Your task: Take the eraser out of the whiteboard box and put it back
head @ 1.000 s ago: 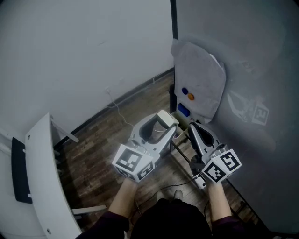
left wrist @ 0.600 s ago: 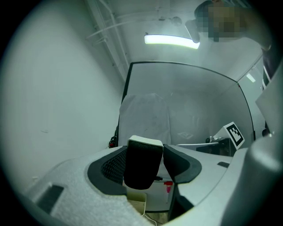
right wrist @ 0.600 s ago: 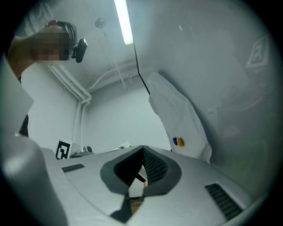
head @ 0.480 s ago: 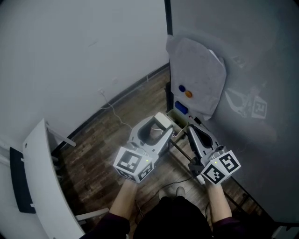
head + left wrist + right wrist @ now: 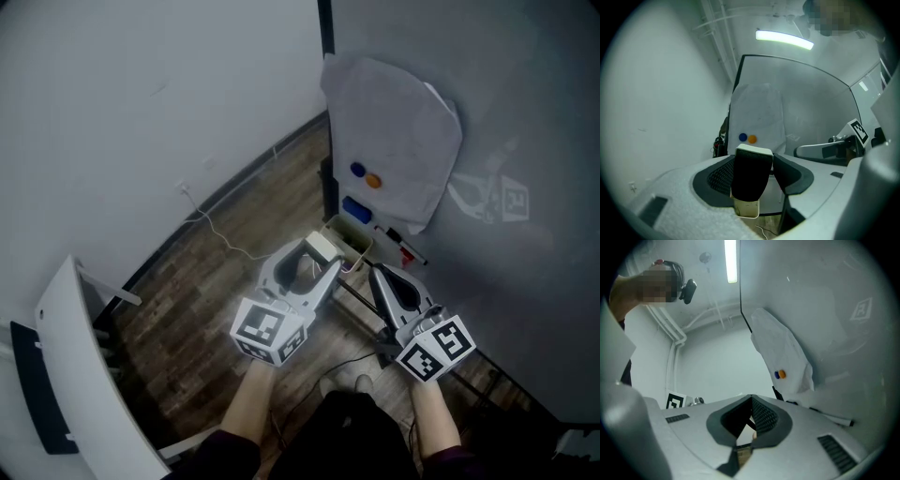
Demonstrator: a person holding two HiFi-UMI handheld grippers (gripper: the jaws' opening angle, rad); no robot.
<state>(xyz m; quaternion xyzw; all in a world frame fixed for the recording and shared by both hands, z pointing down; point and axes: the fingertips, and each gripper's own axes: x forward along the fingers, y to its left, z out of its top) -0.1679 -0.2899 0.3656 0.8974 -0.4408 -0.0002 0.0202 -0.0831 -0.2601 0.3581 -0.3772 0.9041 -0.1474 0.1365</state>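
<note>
My left gripper [image 5: 317, 259] is shut on the eraser [image 5: 322, 246], a white block with a black felt face [image 5: 750, 178]. It hangs just left of the pale open box [image 5: 349, 238] fixed at the whiteboard's [image 5: 525, 141] lower left corner. In the left gripper view the box's cream rim [image 5: 746, 209] shows right under the eraser. My right gripper [image 5: 379, 277] points at the board's lower edge, below and right of the box. Its jaws are shut with nothing between them [image 5: 751, 401].
A sheet of paper [image 5: 394, 141] hangs on the board under a blue and an orange magnet [image 5: 366, 175]. A blue block [image 5: 354, 208] sits above the box, and markers [image 5: 398, 246] lie on the ledge. A white chair [image 5: 84, 375] stands at left on the wood floor.
The head view has swung, so the board sits higher and further left in frame. The right gripper has drawn back a little from the box. The left gripper keeps the eraser beside the box.
</note>
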